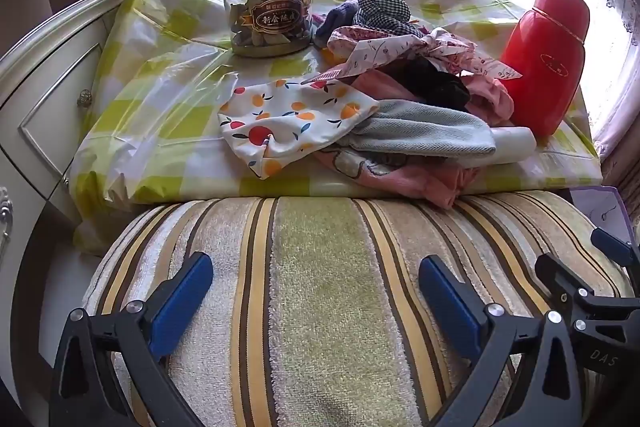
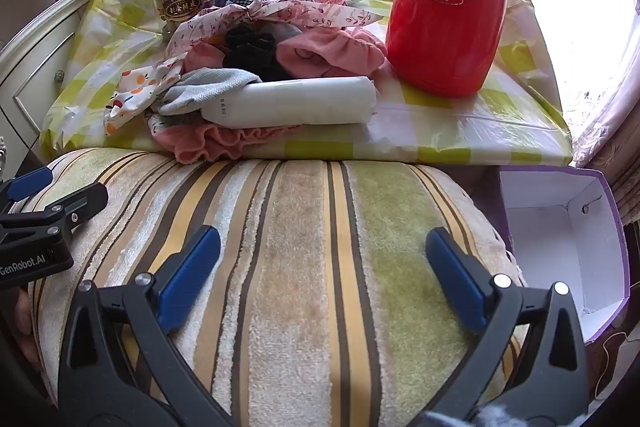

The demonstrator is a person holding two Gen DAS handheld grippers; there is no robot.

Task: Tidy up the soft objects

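In the left wrist view, the left gripper [image 1: 316, 303] hangs over a striped towel cushion [image 1: 320, 287], tilted downward; its blue fingers [image 1: 182, 301] stand as wide apart as they go and hold nothing; the task seems to be at its start, since no cloth is gripped yet. The pile of soft cloths [image 1: 384, 83] lies at about 12 o'clock from the gripper, on the yellow checked table cover [image 1: 160, 115]; the nearest piece is the fruit-print cloth [image 1: 288, 123], at about 11 o'clock, with a grey cloth [image 1: 424, 131] just beside it at 1 o'clock. A glass jar [image 1: 268, 11] stands behind the pile and a red flask [image 1: 548, 55] stands at the pile's right side, touching it or nearly; part of the right gripper [image 1: 592, 291] shows at 3 o'clock.

In the right wrist view, the right gripper [image 2: 324, 275] is also tilted down over the cushion, fingers [image 2: 456, 279] fully spread and empty; the pile lies at 11 o'clock, and a white tube [image 2: 296, 101] rests on its near edge. An open, empty purple box [image 2: 560, 227] waits at 3 o'clock; I judge it the likely place for the cloths. The next move calls for a reach forward to one loose cloth, pinching only fabric and avoiding the tube, jar and flask.
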